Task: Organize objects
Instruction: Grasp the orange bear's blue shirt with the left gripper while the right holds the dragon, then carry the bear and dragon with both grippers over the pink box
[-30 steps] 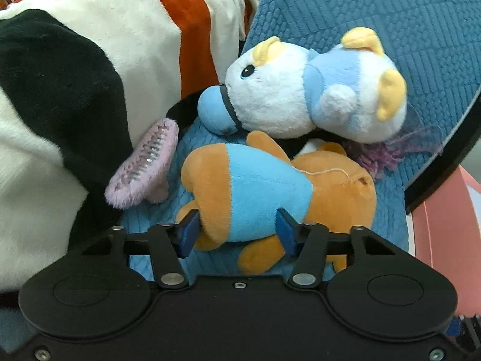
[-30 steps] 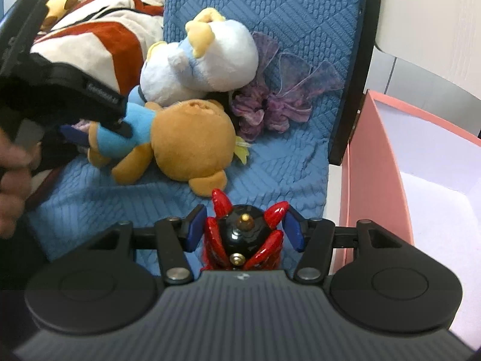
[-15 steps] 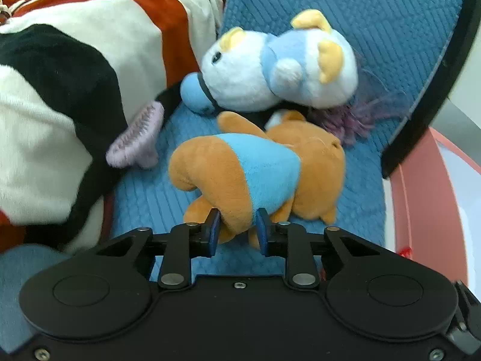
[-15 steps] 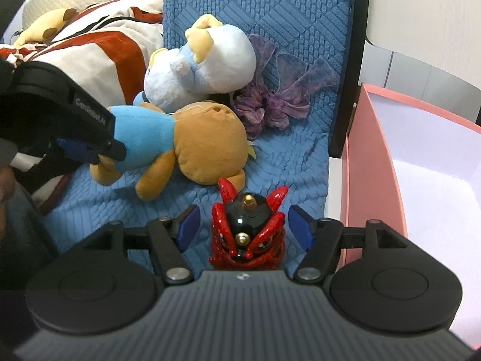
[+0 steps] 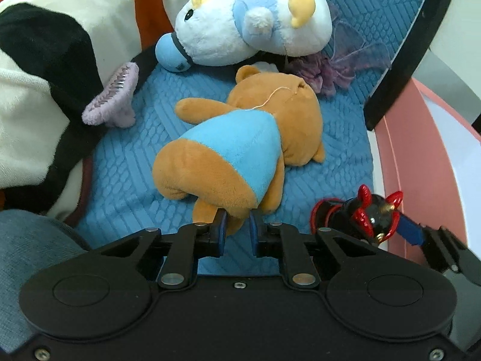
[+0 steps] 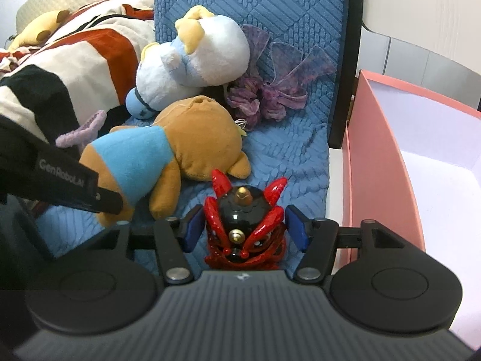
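An orange plush bear in a light blue shirt (image 5: pixel 240 147) lies on the blue quilted cushion (image 5: pixel 120 174). My left gripper (image 5: pixel 236 230) is shut on the bear's lower leg. The bear also shows in the right wrist view (image 6: pixel 168 156), with the left gripper (image 6: pixel 105 201) at its leg. A red and black horned figurine (image 6: pixel 243 225) stands on the cushion between the open fingers of my right gripper (image 6: pixel 243 230), which do not touch it. The figurine also shows in the left wrist view (image 5: pixel 363 216).
A white and blue plush (image 5: pixel 249 27) and a purple gauze scrunchie (image 5: pixel 330 69) lie at the cushion's back. A lilac hair clip (image 5: pixel 111 102) rests by a striped blanket (image 5: pixel 60 60) on the left. A pink box (image 6: pixel 399 162) with a white inside stands at the right.
My left gripper closed on the bear's leg and pulled back, drawing the bear toward me. My right gripper opened wider around the figurine, which stays standing on the cushion.
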A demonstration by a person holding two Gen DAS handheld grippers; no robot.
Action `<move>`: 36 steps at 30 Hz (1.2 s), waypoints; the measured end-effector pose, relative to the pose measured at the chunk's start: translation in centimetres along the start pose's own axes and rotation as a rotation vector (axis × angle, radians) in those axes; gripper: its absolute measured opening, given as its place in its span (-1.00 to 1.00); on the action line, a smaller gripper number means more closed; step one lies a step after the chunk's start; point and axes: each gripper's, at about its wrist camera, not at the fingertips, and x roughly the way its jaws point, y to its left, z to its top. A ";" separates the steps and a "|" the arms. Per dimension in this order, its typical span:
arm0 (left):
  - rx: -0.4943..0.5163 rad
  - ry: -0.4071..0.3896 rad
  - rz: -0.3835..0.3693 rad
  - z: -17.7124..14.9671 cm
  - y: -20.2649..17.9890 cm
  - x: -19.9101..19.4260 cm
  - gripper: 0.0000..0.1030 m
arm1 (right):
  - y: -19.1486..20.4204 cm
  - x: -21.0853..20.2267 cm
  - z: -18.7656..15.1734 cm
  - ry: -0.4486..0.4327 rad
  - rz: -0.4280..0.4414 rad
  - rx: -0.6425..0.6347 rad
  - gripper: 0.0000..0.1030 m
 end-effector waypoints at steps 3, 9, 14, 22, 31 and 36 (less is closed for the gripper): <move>0.040 -0.011 -0.017 0.2 -0.1 -0.8 -0.70 | -0.1 -0.2 0.1 0.001 0.007 0.014 0.19; 0.142 -0.057 -0.015 2.7 -1.1 -2.1 -0.69 | -0.2 -0.8 0.5 -0.018 0.011 0.028 0.09; 0.209 -0.041 -0.034 4.9 -2.2 -0.3 -0.06 | -0.1 -0.7 0.3 -0.012 0.011 0.026 0.05; 0.393 -0.031 0.078 6.1 -3.9 2.8 0.51 | -0.5 -0.7 0.1 -0.004 0.015 0.047 0.05; 0.465 0.025 0.145 6.3 -4.0 6.4 0.69 | -0.3 -0.5 0.1 -0.004 0.015 0.048 0.05; 0.448 0.070 0.126 6.3 -3.7 7.6 0.77 | -0.4 -0.4 0.2 -0.002 0.017 0.053 0.06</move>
